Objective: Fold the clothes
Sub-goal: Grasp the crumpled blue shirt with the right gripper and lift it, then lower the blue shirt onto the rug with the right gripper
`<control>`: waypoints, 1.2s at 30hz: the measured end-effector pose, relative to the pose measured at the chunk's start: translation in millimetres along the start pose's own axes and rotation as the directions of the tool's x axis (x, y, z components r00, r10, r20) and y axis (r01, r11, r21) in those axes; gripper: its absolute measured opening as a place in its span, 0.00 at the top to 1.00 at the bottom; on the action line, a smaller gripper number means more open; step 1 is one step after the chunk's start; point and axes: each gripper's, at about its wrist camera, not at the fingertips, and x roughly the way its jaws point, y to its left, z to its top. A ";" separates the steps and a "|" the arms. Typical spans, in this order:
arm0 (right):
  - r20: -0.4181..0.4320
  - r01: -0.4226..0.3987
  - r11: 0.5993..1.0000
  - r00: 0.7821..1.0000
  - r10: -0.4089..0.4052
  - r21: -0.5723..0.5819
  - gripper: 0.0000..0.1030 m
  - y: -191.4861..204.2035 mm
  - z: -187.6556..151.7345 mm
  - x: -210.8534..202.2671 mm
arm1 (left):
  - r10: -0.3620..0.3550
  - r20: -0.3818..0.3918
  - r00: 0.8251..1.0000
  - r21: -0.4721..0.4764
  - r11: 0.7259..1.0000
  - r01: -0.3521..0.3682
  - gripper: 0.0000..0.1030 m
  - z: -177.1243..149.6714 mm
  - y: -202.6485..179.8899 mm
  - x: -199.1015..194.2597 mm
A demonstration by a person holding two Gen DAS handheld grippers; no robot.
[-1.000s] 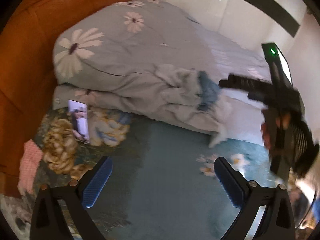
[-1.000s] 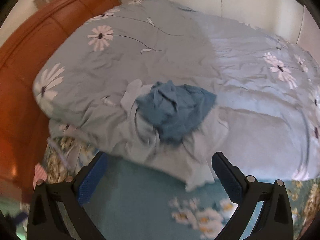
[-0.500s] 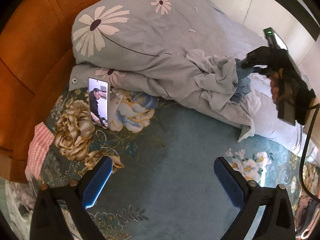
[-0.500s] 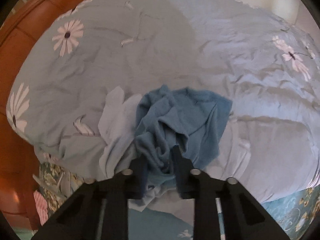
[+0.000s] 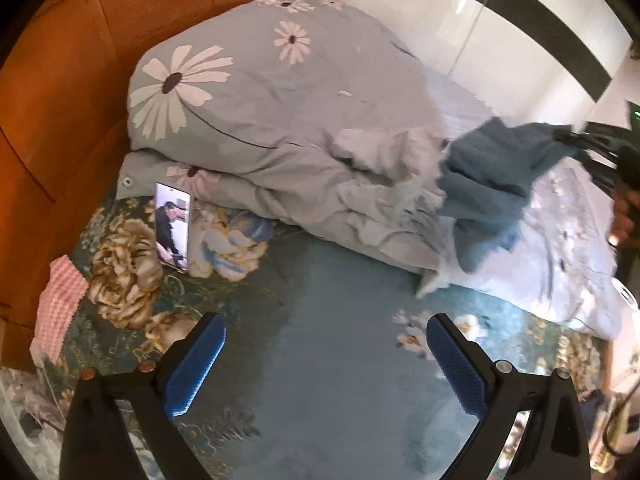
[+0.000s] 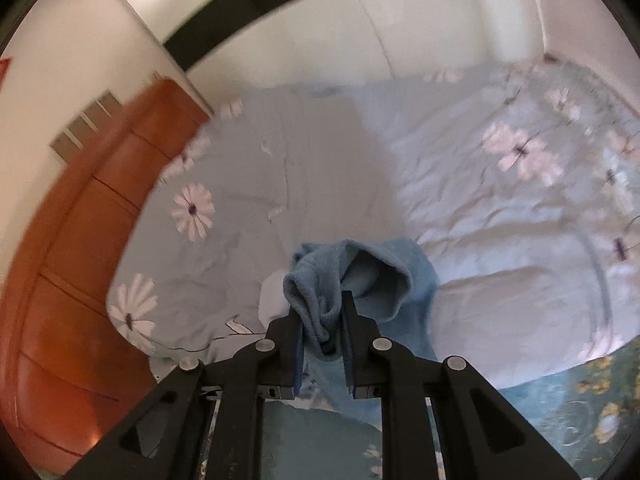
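Observation:
A crumpled blue garment (image 6: pixel 360 276) hangs from my right gripper (image 6: pixel 320 308), whose jaws are shut on a bunched fold of it. In the left wrist view the same blue garment (image 5: pixel 492 184) is lifted off the grey daisy-print duvet (image 5: pixel 260 120), stretched toward the right gripper (image 5: pixel 600 148) at the right edge. A pale grey garment (image 5: pixel 384 152) lies rumpled on the duvet beside it. My left gripper (image 5: pixel 324 344) is open over the teal flowered bedspread (image 5: pixel 320 360), nothing between its blue pads.
A phone (image 5: pixel 173 227) with a lit screen leans against the duvet's lower fold. A pink checked cloth (image 5: pixel 60 304) lies at the left by the orange wooden headboard (image 5: pixel 60 80). White walls with a dark stripe stand behind the bed.
My right gripper, shut on the blue garment, has lifted it up off the duvet and away. The left gripper stays open and has shifted a little over the bedspread.

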 end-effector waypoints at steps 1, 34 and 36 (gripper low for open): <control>0.022 0.002 1.000 1.000 -0.002 0.002 0.84 -4.3 0.5 -22.2 | -0.007 -0.004 1.000 0.009 1.000 0.007 0.01 -4.6 -3.8 -3.2; -0.572 0.088 0.996 0.818 -0.061 0.020 0.74 -72.6 -356.8 -37.9 | -0.002 -0.374 0.927 0.174 0.982 0.072 0.01 -130.8 -44.2 81.0; -0.578 0.070 0.996 0.815 -0.024 0.058 0.74 -74.4 -362.8 -35.9 | -0.016 -0.404 0.914 0.189 0.977 0.101 0.01 -133.1 -58.5 99.0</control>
